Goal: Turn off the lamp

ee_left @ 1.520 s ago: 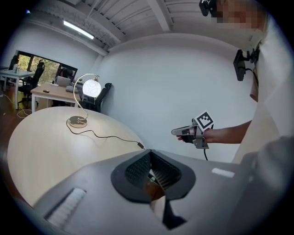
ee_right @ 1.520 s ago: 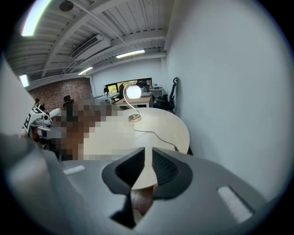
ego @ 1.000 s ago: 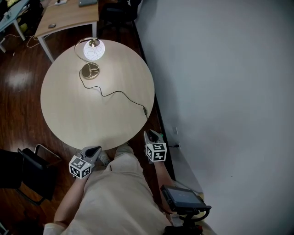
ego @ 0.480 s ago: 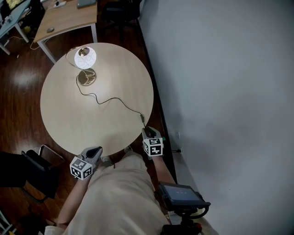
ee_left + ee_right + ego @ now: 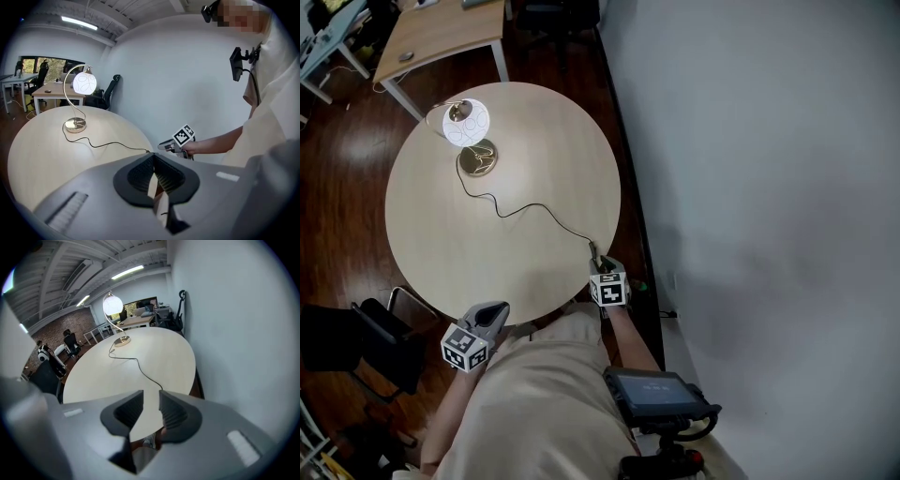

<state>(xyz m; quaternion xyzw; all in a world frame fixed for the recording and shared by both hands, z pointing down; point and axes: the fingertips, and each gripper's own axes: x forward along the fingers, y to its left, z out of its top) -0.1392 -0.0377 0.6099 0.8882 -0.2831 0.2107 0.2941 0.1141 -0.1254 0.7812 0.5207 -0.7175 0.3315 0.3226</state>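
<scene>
The lamp (image 5: 466, 123) is lit, its white globe on a curved gold stem over a round gold base (image 5: 477, 159), at the far left of the round pale table (image 5: 553, 141). Its black cord (image 5: 530, 208) snakes to the table's near right edge and ends in a small inline piece (image 5: 593, 249). My right gripper (image 5: 602, 267) is just behind that piece at the rim; its jaws are opening with nothing between them. In the right gripper view the cord runs up to the lamp (image 5: 112, 304). My left gripper (image 5: 495, 312) is at the table's near edge with its pads (image 5: 140, 171) meeting, empty.
A white wall (image 5: 769, 187) runs close along the table's right side. A wooden desk (image 5: 441, 37) stands beyond the table. A black chair (image 5: 356, 342) is at the near left on the dark wood floor. A black device (image 5: 656, 398) hangs at the person's waist.
My right gripper has moved forward to the table's rim, close to the cord's end. The left gripper has shifted only a little along the near edge.
</scene>
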